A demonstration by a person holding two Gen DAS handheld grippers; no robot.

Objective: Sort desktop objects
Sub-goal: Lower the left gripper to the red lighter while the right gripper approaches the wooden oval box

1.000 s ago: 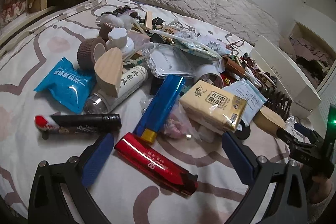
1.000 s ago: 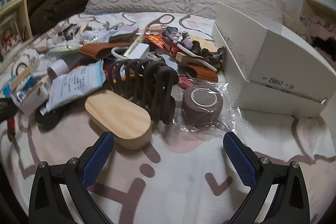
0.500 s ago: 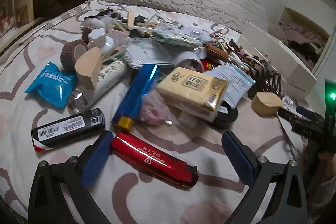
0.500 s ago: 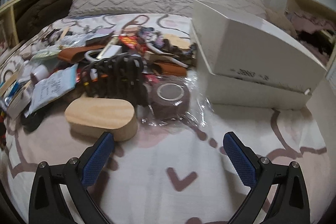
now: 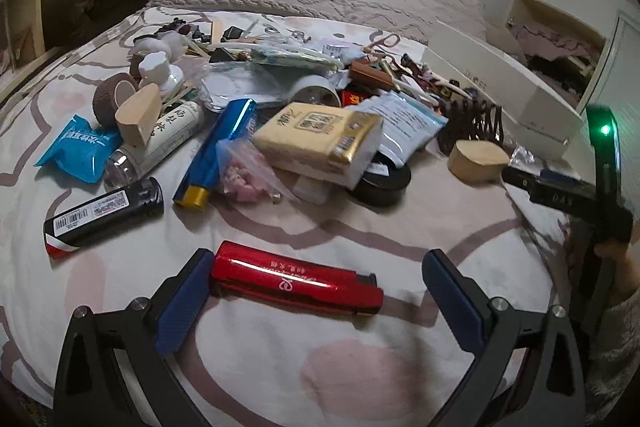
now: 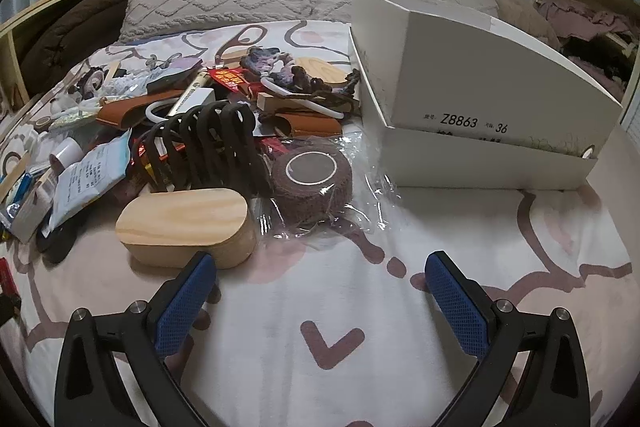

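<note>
Both jaws gape empty: left gripper (image 5: 316,283) straddles the red lighter (image 5: 294,281) lengthwise, seemingly lining up a grab, while right gripper (image 6: 320,285) hovers beside the wooden box (image 6: 186,225).

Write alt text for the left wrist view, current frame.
The open left gripper hovers over a patterned bedsheet with a red lighter lying crosswise between its blue fingers. Behind it lies a clutter pile: a black lighter, a blue tube, a yellow tissue pack and a white box.
</note>
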